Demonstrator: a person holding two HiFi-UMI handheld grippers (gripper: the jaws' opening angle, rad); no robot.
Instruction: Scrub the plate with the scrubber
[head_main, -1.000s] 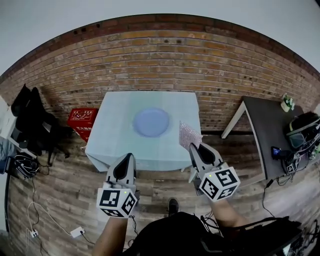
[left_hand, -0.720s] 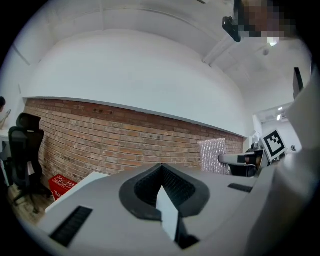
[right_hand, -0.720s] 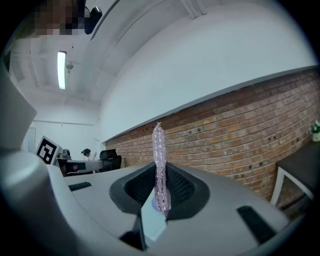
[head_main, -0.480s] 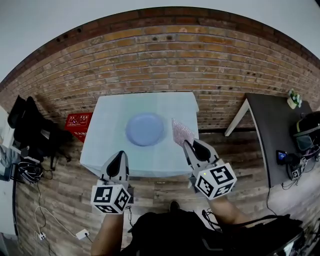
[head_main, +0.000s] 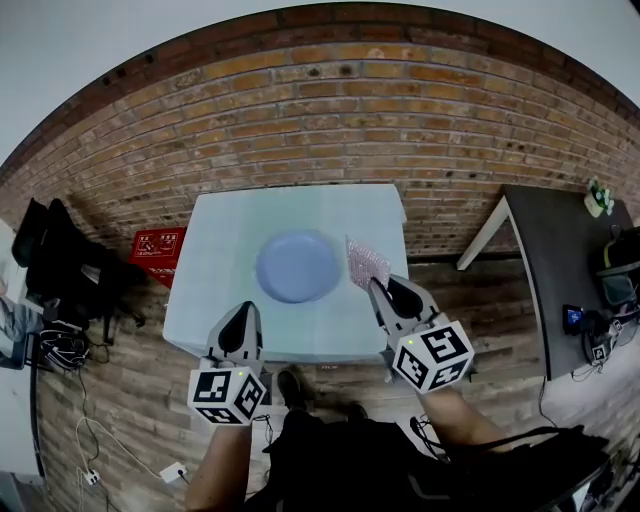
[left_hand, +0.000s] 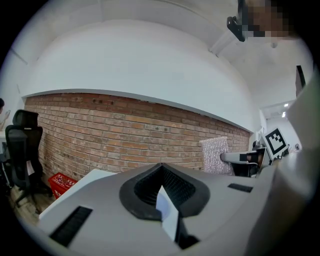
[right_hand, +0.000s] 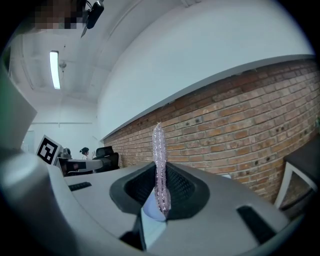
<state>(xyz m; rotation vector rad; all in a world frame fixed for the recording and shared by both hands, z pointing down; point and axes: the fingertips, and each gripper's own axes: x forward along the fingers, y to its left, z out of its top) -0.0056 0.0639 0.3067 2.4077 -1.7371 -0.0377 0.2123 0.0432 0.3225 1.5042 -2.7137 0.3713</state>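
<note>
Left claw (head_main: 241, 312): clenched on nothing; it has come forward to the table's near edge.
Right claw (head_main: 377, 288): grasping the scrubber (head_main: 366, 262) by its lower end, with the sheet standing upright; it has advanced level with the left claw.
Change: the person and both claws have closed on the table (head_main: 225, 240), which now looks larger and nearer.
Meaning: this looks like the approach, and scrubbing has not begun. The scrubber hangs in the air just right of the plate, apart from it.
Plate (head_main: 298, 266): flat at mid-table, just beyond and between the claws.
Edges: the near edge lies at the claw tips, and the right edge runs close by the scrubber.
Room: the table is bare around the plate. The crate (head_main: 156, 246) on the left and the dark table (head_main: 560, 250) on the right are well apart. The wall (head_main: 320, 120) stands behind the far edge.
</note>
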